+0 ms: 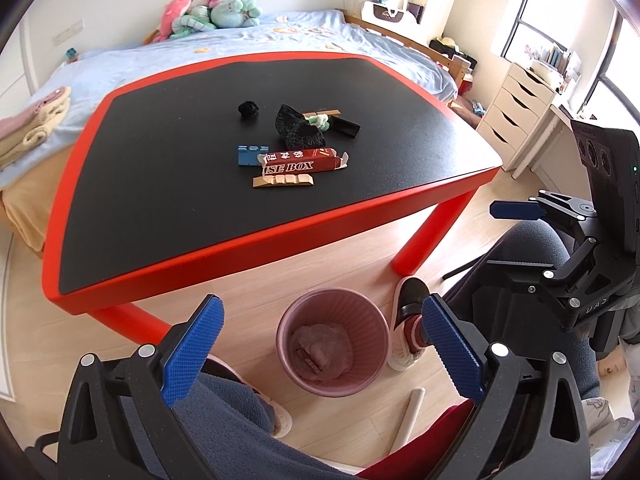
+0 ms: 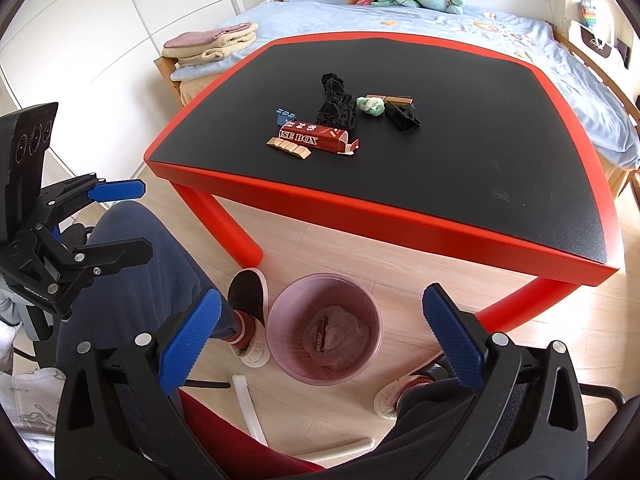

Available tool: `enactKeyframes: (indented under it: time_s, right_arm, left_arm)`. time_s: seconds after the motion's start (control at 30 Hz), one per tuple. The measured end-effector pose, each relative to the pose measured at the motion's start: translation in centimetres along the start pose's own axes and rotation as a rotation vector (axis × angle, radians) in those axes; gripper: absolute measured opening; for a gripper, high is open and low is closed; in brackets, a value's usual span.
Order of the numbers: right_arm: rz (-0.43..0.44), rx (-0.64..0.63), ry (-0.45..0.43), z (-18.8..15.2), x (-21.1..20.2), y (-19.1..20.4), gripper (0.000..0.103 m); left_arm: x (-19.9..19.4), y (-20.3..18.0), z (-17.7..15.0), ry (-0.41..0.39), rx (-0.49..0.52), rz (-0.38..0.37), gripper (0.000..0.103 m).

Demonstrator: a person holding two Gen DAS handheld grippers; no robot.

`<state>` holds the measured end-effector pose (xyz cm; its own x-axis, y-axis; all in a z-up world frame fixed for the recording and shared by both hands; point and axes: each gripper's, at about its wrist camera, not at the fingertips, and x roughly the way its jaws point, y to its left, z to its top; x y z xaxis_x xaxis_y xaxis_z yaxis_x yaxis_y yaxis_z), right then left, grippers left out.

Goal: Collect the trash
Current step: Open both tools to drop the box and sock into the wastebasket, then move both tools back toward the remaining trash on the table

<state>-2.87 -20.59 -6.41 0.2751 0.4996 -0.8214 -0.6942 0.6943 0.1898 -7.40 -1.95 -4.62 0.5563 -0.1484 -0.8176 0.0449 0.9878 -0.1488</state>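
Note:
A pink bin point(image 1: 333, 347) point(image 2: 324, 328) stands on the floor in front of the table, with crumpled wrapping inside. My left gripper point(image 1: 320, 354) hangs open above it, nothing between its blue pads. My right gripper point(image 2: 320, 342) is open over the same bin, also holding nothing; it also shows from the side in the left wrist view point(image 1: 516, 240). On the black table top point(image 1: 168, 184) point(image 2: 460, 160) lies a cluster of trash: a red "BOX" carton point(image 1: 302, 162) point(image 2: 316, 140), a tan strip point(image 1: 283, 180) point(image 2: 289, 148), a blue piece point(image 1: 251, 154), black crumpled pieces point(image 1: 298, 128) point(image 2: 336, 104), a green wad point(image 2: 371, 105).
The table has a red rim and red legs point(image 1: 432, 232) point(image 2: 224, 220). A person's knees and slippered feet point(image 1: 408, 324) point(image 2: 248, 316) flank the bin. White tubes point(image 2: 250, 408) lie on the floor. A bed point(image 1: 240, 44) with plush toys lies behind the table, white drawers point(image 1: 516, 112) to the right.

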Motion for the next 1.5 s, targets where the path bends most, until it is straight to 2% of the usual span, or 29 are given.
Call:
enactKeyframes:
  time_s: [0.37, 0.67, 0.97, 1.17, 1.5]
  right_arm:
    - [-0.002, -0.005, -0.016, 1.1, -0.4, -0.4, 0.099]
    - [-0.016, -0.023, -0.052, 4.2, -1.3, -1.4, 0.099]
    - [-0.043, -0.061, -0.088, 8.6, -1.5, -2.7, 0.099]
    - [-0.068, -0.089, -0.075, 11.3, -0.5, -3.9, 0.099]
    - [-0.086, -0.123, 0.0, 14.5, 3.5, -5.8, 0.099]
  left_arm:
    - [-0.4, 0.6, 0.8, -0.02, -0.015, 0.002, 0.095]
    - [-1.1, 1.9, 3.1, -0.065, -0.022, 0.011, 0.095]
    - [-1.4, 3.4, 7.6, -0.114, 0.0, 0.022, 0.095]
    - [-0.7, 4.6, 11.0, -0.127, 0.012, 0.022, 0.095]
    - [3.2, 6.3, 16.0, -0.075, 0.034, 0.034, 0.095]
